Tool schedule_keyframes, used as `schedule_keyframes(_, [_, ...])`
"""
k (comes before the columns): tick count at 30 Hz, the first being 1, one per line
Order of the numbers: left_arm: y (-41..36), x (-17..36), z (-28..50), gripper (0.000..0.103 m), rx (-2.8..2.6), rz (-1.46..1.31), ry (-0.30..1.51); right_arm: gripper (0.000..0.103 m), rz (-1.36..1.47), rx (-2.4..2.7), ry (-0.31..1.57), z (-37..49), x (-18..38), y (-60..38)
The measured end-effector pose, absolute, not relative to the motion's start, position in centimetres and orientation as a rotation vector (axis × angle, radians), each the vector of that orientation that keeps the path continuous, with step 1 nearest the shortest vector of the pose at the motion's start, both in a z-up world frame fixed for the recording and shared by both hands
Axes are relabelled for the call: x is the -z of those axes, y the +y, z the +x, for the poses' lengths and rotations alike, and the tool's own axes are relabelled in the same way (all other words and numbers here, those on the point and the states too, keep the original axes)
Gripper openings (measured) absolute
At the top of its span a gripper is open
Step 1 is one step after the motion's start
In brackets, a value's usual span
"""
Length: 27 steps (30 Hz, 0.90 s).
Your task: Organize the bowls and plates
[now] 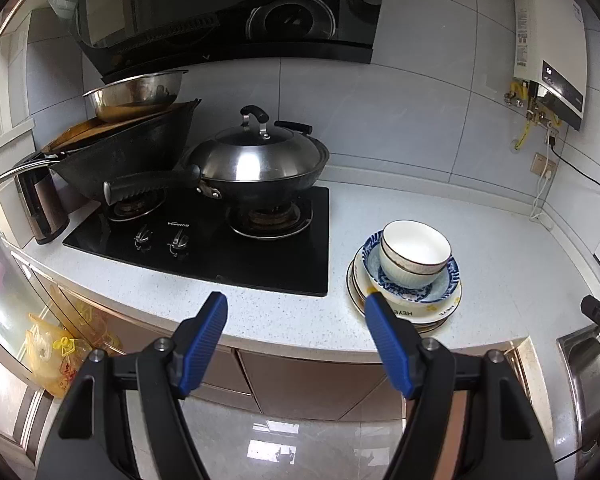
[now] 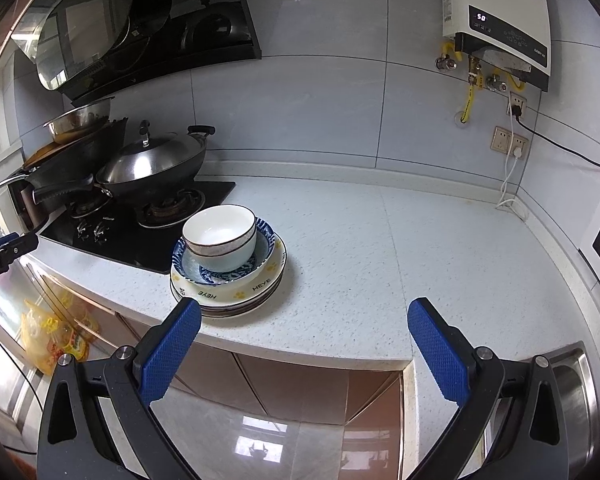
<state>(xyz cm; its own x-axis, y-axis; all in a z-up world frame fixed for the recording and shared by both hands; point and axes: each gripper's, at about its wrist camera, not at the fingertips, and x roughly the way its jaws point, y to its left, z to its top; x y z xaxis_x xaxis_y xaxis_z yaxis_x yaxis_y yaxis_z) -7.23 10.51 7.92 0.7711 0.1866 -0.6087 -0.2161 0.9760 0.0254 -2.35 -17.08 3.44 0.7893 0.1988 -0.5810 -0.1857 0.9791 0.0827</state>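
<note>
Two white porcelain bowls with thin dark rim lines (image 2: 220, 236) sit nested one inside the other, on top of a blue-and-white patterned shallow dish (image 2: 266, 240), which rests on a cream plate printed with "HEYE" and yellow paw marks (image 2: 260, 284). Under that plate I see the edges of at least one more plate; how many I cannot tell. The whole pile stands on the speckled white desk (image 2: 380, 260), just beside the right edge of the black glass gas hob (image 1: 260, 256) and near the desk's front lip.

The stack looks sorted largest at the bottom, smallest on top, which I judge keeps it steady, though the bowls sit off-centre toward the hob side.

I hold my left gripper (image 1: 296, 312) out in front of the desk with its jaws spread wide and nothing between them; the pile lies just beyond its right blue pad. My right gripper (image 2: 304, 322) is likewise released and empty, hovering before the desk edge with the pile ahead of its left pad. Neither touches the crockery. I judge both are drawn back because the stacking looks complete or nearly so.
</note>
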Motion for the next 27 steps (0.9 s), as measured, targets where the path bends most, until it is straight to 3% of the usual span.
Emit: schedule_keyframes(27, [9.6, -9.3, -8.0, 0.070, -0.195, -0.063, 0.595, 0.102, 0.004, -0.212, 0.614, -4.1, -4.0, -16.7])
